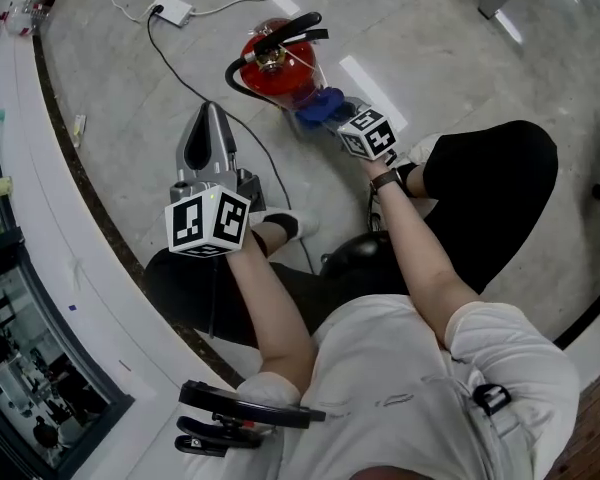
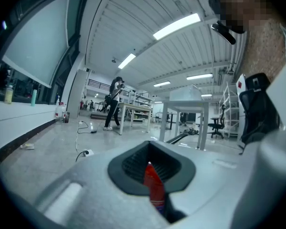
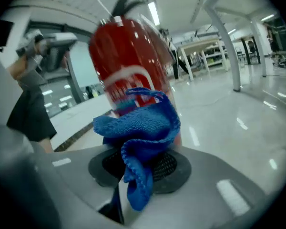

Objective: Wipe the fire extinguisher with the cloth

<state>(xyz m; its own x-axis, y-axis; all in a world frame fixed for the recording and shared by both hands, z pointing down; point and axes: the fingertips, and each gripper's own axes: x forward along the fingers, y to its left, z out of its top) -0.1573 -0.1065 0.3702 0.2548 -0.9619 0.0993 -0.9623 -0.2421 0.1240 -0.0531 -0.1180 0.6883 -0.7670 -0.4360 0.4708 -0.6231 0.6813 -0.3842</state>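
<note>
The right tongs point(image 1: 335, 116) are pinching a bunched blue cloth point(image 3: 143, 123), the jaws closing tight on a fold of it while the rest is spilling out over the pads. The cloth is sitting against the lower side of the red fire extinguisher point(image 3: 128, 56) and looks to be touching it. The extinguisher is standing upright on the floor point(image 1: 430, 38), its long axis vertical. It is directly ahead of these tongs, and its black handle point(image 1: 290, 28) is pointing up above them. From where I am standing the right hand is plainly the nearer one, and I judge that the next stroke will need to run up or around the cylinder from this low contact.

The left tongs point(image 1: 210, 113) are hanging well apart from the extinguisher, off to its left, and gripping nothing. Their jaws are pressing almost together, leaving only a thin slit. A red sliver is showing through that slit, and I take it to be the extinguisher beyond rather than anything held. Nothing is steadying the extinguisher, so a hard push could be tipping it.
</note>
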